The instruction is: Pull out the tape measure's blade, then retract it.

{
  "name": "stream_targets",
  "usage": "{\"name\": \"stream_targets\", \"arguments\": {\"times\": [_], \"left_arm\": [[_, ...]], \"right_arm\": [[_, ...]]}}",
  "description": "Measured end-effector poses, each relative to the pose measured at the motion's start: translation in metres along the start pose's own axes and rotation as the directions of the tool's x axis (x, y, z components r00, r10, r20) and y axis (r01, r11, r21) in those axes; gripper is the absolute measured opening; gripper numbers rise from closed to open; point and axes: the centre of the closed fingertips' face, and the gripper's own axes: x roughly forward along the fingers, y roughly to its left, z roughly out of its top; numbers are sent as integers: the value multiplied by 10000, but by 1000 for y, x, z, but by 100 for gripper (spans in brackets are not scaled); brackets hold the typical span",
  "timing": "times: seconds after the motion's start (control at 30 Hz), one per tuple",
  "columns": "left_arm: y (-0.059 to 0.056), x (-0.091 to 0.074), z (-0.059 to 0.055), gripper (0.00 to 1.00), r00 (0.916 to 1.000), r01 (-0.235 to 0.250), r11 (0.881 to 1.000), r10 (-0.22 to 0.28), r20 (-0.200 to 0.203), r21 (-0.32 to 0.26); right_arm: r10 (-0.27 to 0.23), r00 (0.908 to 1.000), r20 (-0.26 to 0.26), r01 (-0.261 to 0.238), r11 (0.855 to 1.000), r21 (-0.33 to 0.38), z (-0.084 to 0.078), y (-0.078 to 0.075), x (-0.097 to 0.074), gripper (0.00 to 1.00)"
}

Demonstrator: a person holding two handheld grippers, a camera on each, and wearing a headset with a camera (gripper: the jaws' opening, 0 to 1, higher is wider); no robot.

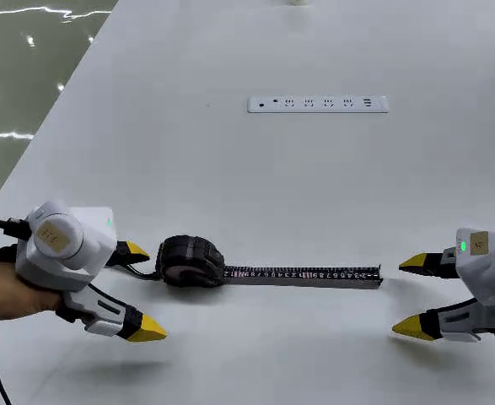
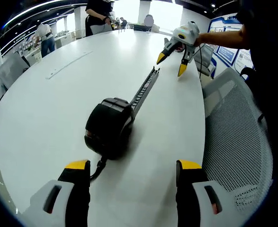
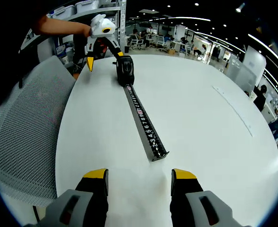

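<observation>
A black tape measure [image 1: 191, 261] lies on the white table, its blade [image 1: 306, 275] pulled out flat to the right, ending at a hook [image 1: 379, 274]. My left gripper [image 1: 142, 290] stands open just left of the case, jaws apart on either side of its strap, not touching the case [image 2: 109, 126]. My right gripper [image 1: 416, 294] is open a short way right of the blade's end [image 3: 158, 154], holding nothing. The blade [image 3: 141, 118] runs from the case [image 3: 125, 69] toward my right jaws. The right gripper [image 2: 173, 59] shows far off in the left gripper view.
A white power strip [image 1: 318, 104] lies flat on the table farther back. The table's left edge [image 1: 53, 101] borders a glossy floor. A grey mesh chair [image 2: 238, 123] stands beside the table. People stand at the far end [image 2: 98, 14].
</observation>
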Motion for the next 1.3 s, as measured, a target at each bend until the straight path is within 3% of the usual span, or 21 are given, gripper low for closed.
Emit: {"name": "stream_targets", "arguments": {"times": [0.37,0.67,0.87,1.3], "left_arm": [[-12,-2,-3,76,9956,-509,9937,583,730,-999],[-21,-2,2,82,9766,-1161,9742,1475,1563,-1937],[-26,-5,9,89,9559,-1655,9550,2168,1984,-2461],[-35,-10,18,96,9308,-2064,9286,2835,2308,-3083]], "right_arm": [[-401,9989,233,381,9961,796,3,12,-2,59],[-851,9946,586,752,9851,1547,9,22,-3,70],[-1046,9917,752,883,9768,1953,13,30,-5,75],[-1678,9804,1033,1327,9497,2836,23,40,-9,86]]}}
